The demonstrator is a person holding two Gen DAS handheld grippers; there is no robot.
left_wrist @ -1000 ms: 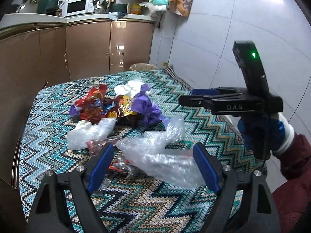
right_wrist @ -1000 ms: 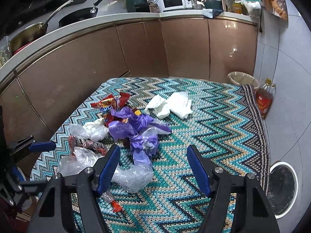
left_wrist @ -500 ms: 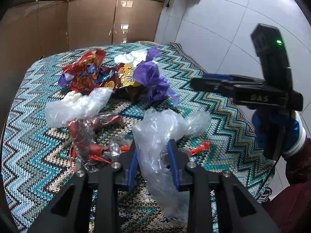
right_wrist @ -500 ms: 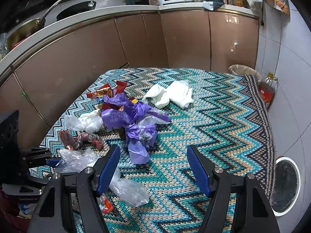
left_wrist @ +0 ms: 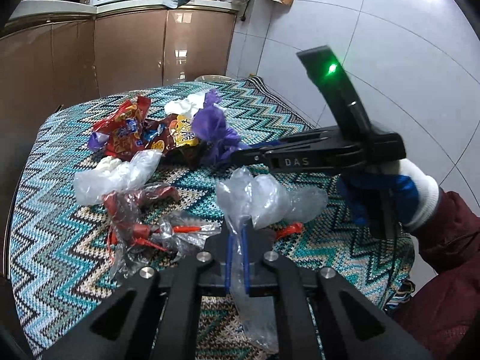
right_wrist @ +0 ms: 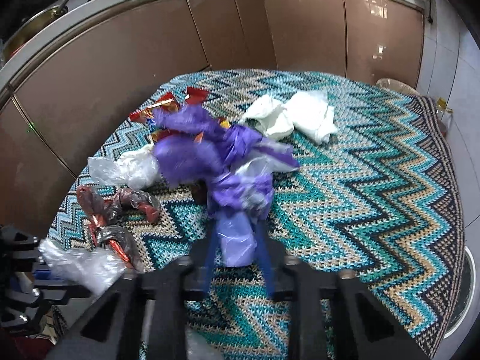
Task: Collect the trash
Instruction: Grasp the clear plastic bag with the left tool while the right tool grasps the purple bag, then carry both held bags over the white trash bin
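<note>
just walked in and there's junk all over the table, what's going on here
A person is gathering trash off a table covered with a zigzag knit cloth, holding a gripper in each hand. The left gripper is shut on a clear plastic bag. The right gripper is around the tail of a purple plastic bag, its jaws close on either side, though blur hides whether they grip yet. Red snack wrappers, white tissues and other clear plastic lie on the cloth.

A zigzag cloth (right_wrist: pixel 375 180) is covering the table. Lying on it: white tissues (right_wrist: pixel 300 117) far, purple bags (right_wrist: pixel 210 153) centrally, red wrappers (left_wrist: pixel 126 129) and clear bags (left_wrist: pixel 117 174) left.
</note>
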